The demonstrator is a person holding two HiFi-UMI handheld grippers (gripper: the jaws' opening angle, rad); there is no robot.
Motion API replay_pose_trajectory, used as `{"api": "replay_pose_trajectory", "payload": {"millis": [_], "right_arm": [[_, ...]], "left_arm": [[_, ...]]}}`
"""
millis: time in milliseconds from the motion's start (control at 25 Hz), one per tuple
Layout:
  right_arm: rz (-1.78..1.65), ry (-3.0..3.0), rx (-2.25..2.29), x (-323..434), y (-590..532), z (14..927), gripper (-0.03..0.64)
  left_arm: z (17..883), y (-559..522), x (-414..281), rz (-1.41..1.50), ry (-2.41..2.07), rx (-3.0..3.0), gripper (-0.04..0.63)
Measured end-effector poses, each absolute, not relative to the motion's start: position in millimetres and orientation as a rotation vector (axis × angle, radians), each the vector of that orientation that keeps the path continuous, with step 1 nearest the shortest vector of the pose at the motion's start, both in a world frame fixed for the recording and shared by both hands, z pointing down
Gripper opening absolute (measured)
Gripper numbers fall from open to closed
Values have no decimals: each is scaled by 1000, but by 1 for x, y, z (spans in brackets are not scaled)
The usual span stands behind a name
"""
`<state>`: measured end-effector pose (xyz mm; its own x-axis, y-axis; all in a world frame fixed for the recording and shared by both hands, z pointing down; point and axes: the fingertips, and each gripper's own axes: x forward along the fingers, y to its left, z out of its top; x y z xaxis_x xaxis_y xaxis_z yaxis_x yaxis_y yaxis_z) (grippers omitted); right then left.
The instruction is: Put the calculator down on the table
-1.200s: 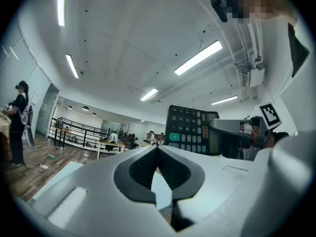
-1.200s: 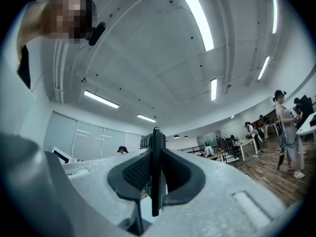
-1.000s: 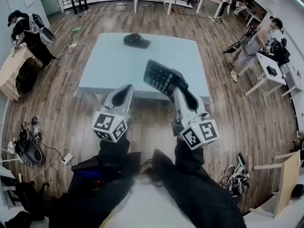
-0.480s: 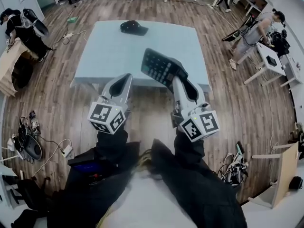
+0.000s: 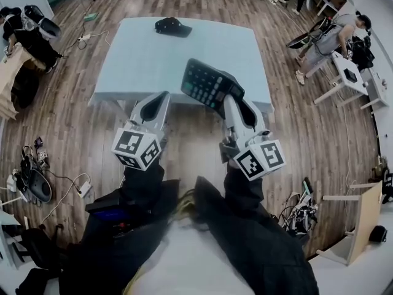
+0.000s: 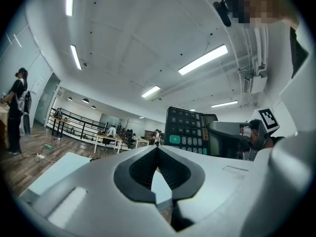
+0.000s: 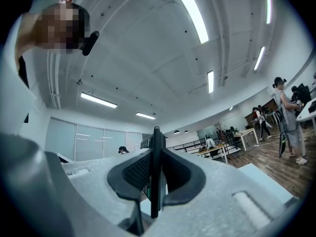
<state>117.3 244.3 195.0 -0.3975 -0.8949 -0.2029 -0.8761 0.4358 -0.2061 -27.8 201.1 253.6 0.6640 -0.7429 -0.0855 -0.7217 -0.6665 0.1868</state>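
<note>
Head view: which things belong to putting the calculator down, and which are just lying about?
In the job: calculator, right gripper holding it, table.
Lying about: black cap at the table's far edge, power strip on the floor.

Wood-plank floor throughout. Pale blue table at centre of room. White desk at right side, wooden desk at left edge. Power strip and cables on floor at lower left. White ceiling carries long strip lights. Black railing runs along far end. Glazed partition wall on one side.
</note>
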Motion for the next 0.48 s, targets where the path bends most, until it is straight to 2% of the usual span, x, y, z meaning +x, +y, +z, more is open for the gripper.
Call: {"api": "replay_pose_trajectory", "payload": {"millis": [480], "right_arm": [[-144, 2426, -1558, 83, 228, 217, 52]], "left_arm": [[278, 187, -66, -207, -1211, 2692, -5]]}}
